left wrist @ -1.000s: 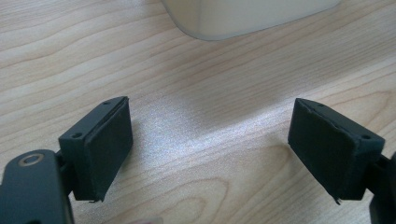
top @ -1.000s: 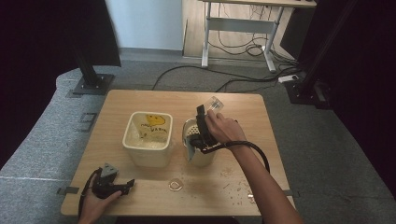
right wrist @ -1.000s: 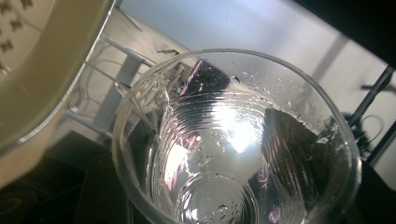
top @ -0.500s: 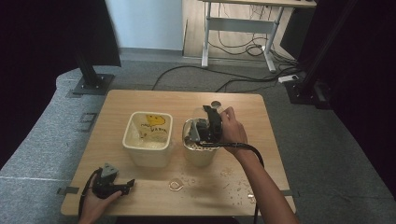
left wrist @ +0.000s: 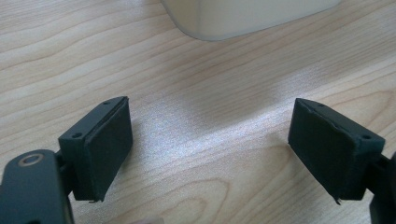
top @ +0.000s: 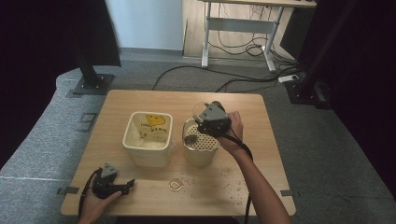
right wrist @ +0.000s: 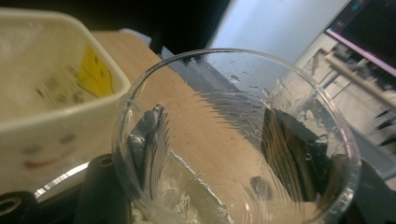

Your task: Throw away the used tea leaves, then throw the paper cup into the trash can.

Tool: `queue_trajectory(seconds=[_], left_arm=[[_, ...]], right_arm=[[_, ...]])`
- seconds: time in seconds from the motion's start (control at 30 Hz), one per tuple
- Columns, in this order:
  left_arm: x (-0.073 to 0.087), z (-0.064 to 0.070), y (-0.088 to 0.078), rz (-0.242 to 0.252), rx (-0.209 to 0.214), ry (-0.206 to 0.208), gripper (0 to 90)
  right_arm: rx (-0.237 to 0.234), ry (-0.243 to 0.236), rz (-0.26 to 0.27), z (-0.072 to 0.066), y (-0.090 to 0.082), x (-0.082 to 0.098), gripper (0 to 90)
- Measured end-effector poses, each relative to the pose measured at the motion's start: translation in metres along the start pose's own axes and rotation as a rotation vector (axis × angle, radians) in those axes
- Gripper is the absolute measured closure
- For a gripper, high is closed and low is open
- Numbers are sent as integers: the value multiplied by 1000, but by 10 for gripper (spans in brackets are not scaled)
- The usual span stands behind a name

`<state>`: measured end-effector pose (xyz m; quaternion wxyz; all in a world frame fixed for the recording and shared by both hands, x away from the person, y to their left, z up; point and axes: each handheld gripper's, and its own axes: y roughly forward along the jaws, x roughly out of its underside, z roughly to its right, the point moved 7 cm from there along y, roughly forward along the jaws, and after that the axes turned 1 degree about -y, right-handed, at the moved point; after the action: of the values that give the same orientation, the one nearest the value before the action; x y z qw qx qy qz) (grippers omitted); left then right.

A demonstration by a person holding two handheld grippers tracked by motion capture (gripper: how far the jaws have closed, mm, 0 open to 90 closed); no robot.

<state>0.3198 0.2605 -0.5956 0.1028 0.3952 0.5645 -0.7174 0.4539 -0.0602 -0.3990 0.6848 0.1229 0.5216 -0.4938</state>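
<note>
Right gripper (top: 205,120): clamped on a glass cup (right wrist: 233,140), tilted above the round strainer (top: 201,144).
Left gripper (left wrist: 210,149): jaws apart, idle on the tabletop (top: 140,196).
Progress: pouring seemingly nearly finished; cup almost empty.

On the counter (top: 140,100) were counted one square tub (top: 147,138), one round perforated pot (top: 201,145), one glass cup (right wrist: 238,140), and one small ring (top: 176,185) at six o'clock.

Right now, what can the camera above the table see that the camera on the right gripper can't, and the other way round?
The high view alone takes in the whole wooden table, the round perforated cream pot and the left gripper resting open. The right gripper view alone shows white residue inside the clear glass cup clamped between its jaws. Both share that cup and the square cream tub with a yellow sticker.
</note>
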Motion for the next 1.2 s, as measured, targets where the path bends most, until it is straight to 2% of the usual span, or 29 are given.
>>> queue_trajectory(seconds=[0.03,0.07,0.1,0.13,0.17,0.23,0.47,0.77,1.2], left_arm=[[0,0,0,0,0,0,134],[0,0,0,0,1,0,134],[0,0,0,0,1,0,134],[0,0,0,0,1,0,134],[0,0,0,0,1,0,134],[0,0,0,0,1,-1,134],[0,0,0,0,0,0,134],[0,0,0,0,0,0,134],[0,0,0,-1,-1,3,133]], right_arm=[[-22,65,21,1,-1,-1,410],[-27,84,26,3,-1,-2,410],[-27,84,26,3,-1,-2,410],[-26,116,33,6,-2,-5,410],[-26,116,33,6,-2,-5,410],[-7,144,37,15,-6,-11,410],[-1,167,51,26,-14,-22,410],[-25,195,51,23,-12,-19,409],[-52,228,79,19,-13,-25,410]])
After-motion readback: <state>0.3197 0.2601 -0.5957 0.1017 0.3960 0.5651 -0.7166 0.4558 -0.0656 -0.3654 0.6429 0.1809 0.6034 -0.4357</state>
